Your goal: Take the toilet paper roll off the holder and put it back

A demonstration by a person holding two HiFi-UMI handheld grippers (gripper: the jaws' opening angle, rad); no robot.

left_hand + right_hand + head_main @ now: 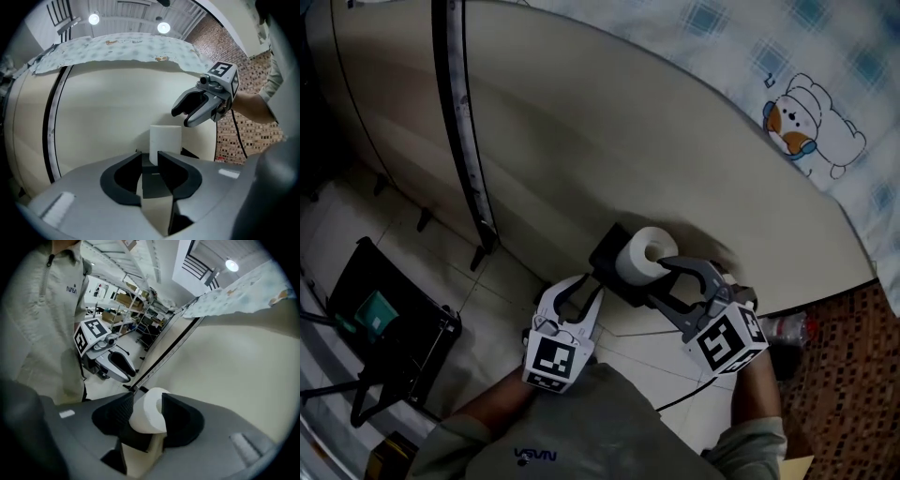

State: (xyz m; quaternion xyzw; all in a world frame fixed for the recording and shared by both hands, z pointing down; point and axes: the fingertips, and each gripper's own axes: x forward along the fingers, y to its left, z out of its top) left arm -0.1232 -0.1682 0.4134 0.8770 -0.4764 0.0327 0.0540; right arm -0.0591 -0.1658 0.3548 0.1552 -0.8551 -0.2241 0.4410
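Observation:
A white toilet paper roll (643,251) sits on a black holder (607,255) fixed to a cream panel (581,122). My right gripper (661,281) is open wide just beside the roll's near end. In the right gripper view the roll (147,416) shows between that gripper's (147,399) jaw tips. From the left gripper view the right gripper (183,117) hangs above and right of the roll (165,138), apart from it. My left gripper (586,291) points at the holder from the lower left; its jaws (150,157) stand a narrow gap apart with nothing between them.
A black strip (464,131) runs down the panel left of the holder. A patterned sheet (806,122) drapes over the top. On the tiled floor at left stands a black rack (389,323). A brick-patterned surface (844,375) lies at right. The person's body fills the bottom edge.

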